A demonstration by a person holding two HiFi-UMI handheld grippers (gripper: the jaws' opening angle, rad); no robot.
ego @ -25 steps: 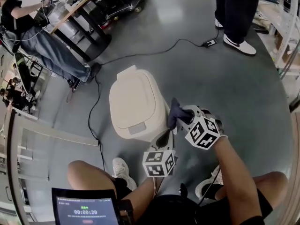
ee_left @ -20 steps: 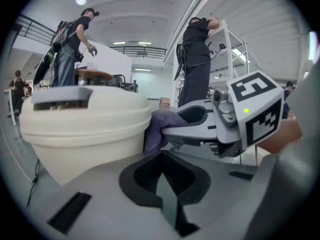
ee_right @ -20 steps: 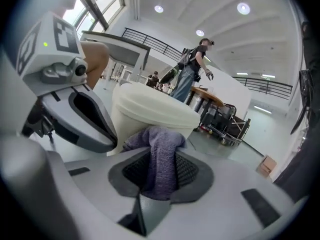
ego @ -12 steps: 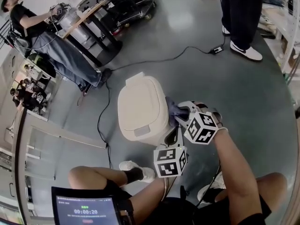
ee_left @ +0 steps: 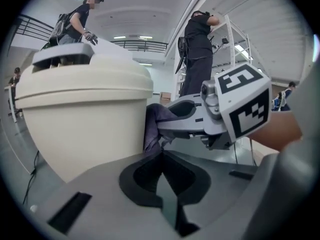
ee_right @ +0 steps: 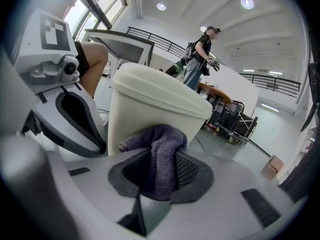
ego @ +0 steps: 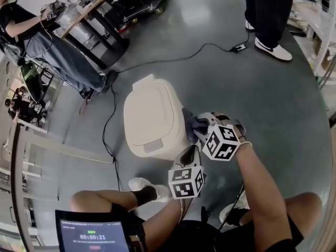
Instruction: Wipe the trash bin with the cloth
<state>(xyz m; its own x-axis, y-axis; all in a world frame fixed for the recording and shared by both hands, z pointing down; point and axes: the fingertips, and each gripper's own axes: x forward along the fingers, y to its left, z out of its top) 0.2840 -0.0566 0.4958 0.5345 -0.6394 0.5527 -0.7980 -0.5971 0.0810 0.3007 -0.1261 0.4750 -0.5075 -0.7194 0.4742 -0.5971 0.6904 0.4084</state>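
Centrally, a cream trash bin stands lid-down on the grey floor. At the bin's right side wall, the right gripper is clamped on a purple cloth, which touches that wall. Just beside the bin's lower front corner, the left gripper has its jaws closed together, holding nothing.
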